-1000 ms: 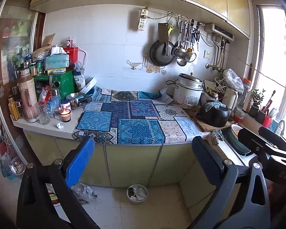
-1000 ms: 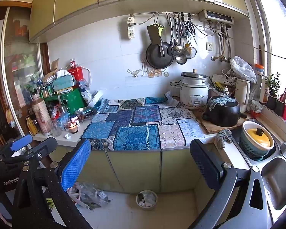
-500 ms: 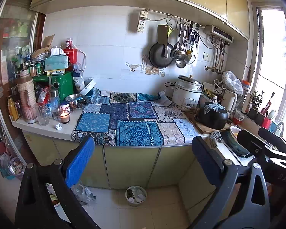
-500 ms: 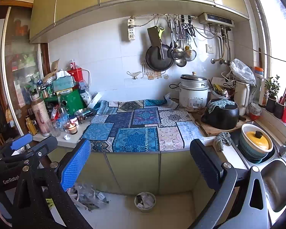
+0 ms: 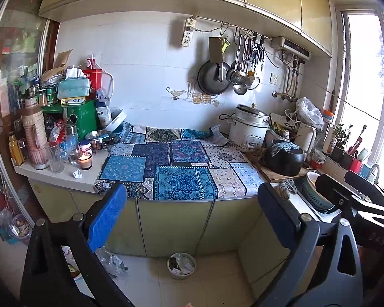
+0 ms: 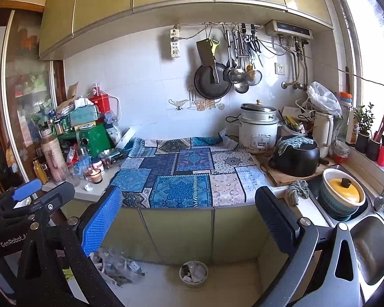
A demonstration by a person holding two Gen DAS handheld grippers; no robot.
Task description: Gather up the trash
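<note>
A floor bin point(image 5: 181, 265) holds scraps; a crumpled wad point(image 5: 77, 174) lies by the candle point(image 5: 85, 160). Both the left gripper point(image 5: 189, 209) and right gripper point(image 6: 189, 213) gape wide, empty.

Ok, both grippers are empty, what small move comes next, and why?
Probably ease the left gripper toward the crumpled paper by the candle: it looks like the only loose trash on the counter, and both grippers are open, far back.
</note>
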